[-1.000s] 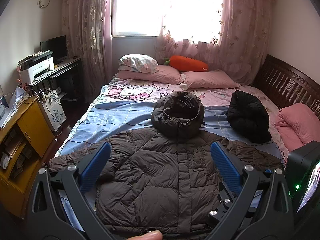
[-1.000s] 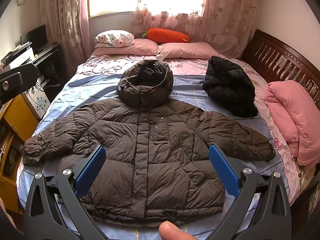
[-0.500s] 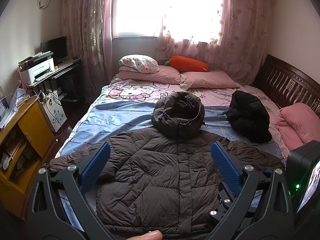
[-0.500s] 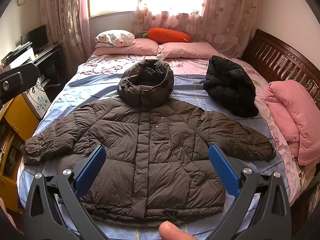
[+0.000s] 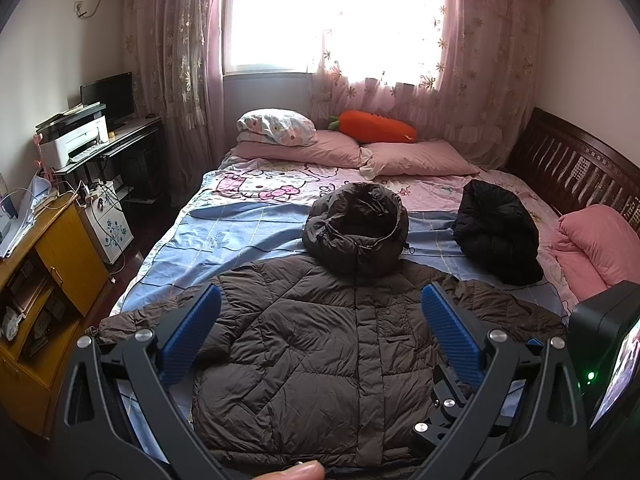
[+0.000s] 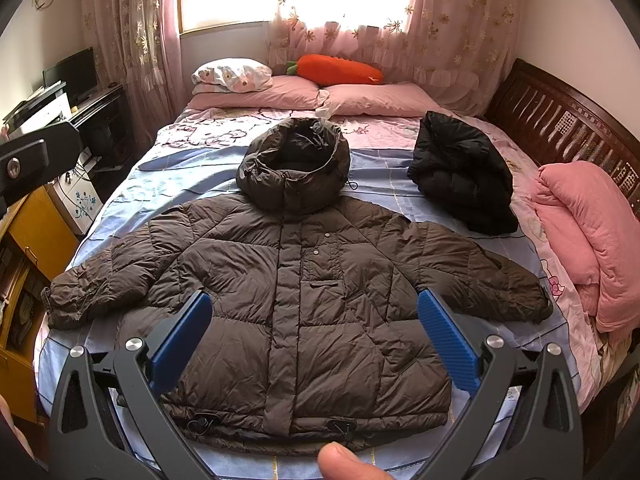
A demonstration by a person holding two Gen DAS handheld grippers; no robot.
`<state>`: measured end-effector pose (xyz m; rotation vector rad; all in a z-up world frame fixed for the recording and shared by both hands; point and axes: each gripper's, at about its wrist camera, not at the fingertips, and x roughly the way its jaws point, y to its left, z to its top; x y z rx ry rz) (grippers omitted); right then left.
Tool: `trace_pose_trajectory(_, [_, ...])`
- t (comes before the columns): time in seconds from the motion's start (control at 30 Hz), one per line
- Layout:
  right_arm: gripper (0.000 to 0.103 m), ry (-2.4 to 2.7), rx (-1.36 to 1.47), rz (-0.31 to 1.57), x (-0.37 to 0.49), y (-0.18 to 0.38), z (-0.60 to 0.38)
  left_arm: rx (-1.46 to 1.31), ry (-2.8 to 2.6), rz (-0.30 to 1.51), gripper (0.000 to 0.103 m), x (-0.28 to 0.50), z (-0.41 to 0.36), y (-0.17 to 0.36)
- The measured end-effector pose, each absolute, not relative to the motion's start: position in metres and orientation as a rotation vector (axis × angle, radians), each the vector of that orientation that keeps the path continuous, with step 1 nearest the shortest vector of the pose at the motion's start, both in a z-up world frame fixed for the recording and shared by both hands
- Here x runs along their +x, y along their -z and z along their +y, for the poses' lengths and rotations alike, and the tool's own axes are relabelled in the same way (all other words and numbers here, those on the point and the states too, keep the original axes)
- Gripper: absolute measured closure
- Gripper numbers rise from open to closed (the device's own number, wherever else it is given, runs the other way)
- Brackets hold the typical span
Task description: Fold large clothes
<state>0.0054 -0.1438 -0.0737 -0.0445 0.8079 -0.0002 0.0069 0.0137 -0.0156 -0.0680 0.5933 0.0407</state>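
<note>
A brown hooded puffer jacket (image 5: 320, 344) lies flat, front up, sleeves spread, on the near part of the bed; it also shows in the right wrist view (image 6: 296, 280). Its hood (image 6: 294, 168) points toward the pillows. My left gripper (image 5: 320, 320) is open and empty, held above the jacket's chest. My right gripper (image 6: 314, 320) is open and empty, held above the jacket's lower body. The body of the right gripper (image 5: 604, 360) shows at the right edge of the left wrist view.
A black jacket (image 6: 464, 172) lies bundled on the bed's right side. A pink quilt (image 6: 592, 232) sits at the right edge by the wooden bed frame (image 6: 560, 120). Pillows (image 6: 312, 92) and a carrot plush (image 6: 336, 70) lie at the head. A yellow cabinet (image 5: 36, 280) stands left.
</note>
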Motion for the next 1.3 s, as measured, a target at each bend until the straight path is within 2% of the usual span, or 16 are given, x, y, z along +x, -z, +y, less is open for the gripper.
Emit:
trace_pose_trajectory(0.33, [0.001,0.039,-0.038,0.758,0.012,0.072,-0.157,-0.125,0.019,0.612,0.002,0.015,0.025,0.023])
trace_pose_trajectory(0.53, [0.001,0.082,0.144,0.721,0.068,0.081,-0.249,-0.19,0.072,0.693,0.002,0.045,0.036,0.053])
trace_pose_trajectory(0.63, [0.001,0.075,0.298,0.913,0.13,0.131,-0.335,-0.162,0.022,0.745,0.003,0.068,0.038,0.086])
trace_pose_trajectory(0.7, [0.001,0.246,0.408,0.972,0.149,0.182,-0.406,-0.121,0.001,0.793,0.007,0.085,0.037,0.11])
trace_pose_trajectory(0.8, [0.009,0.461,0.497,1.095,0.161,0.246,-0.482,-0.088,-0.063,0.865,0.007,0.11,0.042,0.157])
trace_pose_trajectory(0.83, [0.012,0.47,0.624,1.159,0.164,0.274,-0.514,-0.087,-0.088,0.914,0.007,0.119,0.044,0.174])
trace_pose_trajectory(0.93, [0.016,0.569,0.701,1.229,0.166,0.313,-0.564,-0.107,-0.08,1.029,0.007,0.132,0.047,0.202])
trace_pose_trajectory(1.0, [0.016,0.639,0.765,1.255,0.158,0.339,-0.598,-0.091,-0.067,1.081,0.006,0.136,0.042,0.217])
trace_pose_trajectory(1.07, [0.016,0.63,0.977,1.248,0.144,0.362,-0.621,-0.042,-0.049,1.114,0.005,0.136,0.034,0.226])
trace_pose_trajectory(1.2, [0.016,0.529,1.372,1.104,0.122,0.39,-0.655,-0.009,-0.039,1.138,0.002,0.135,0.023,0.234])
trace_pose_trajectory(1.3, [0.016,0.546,1.36,1.052,0.119,0.39,-0.675,-0.002,-0.02,1.161,0.002,0.135,0.016,0.239])
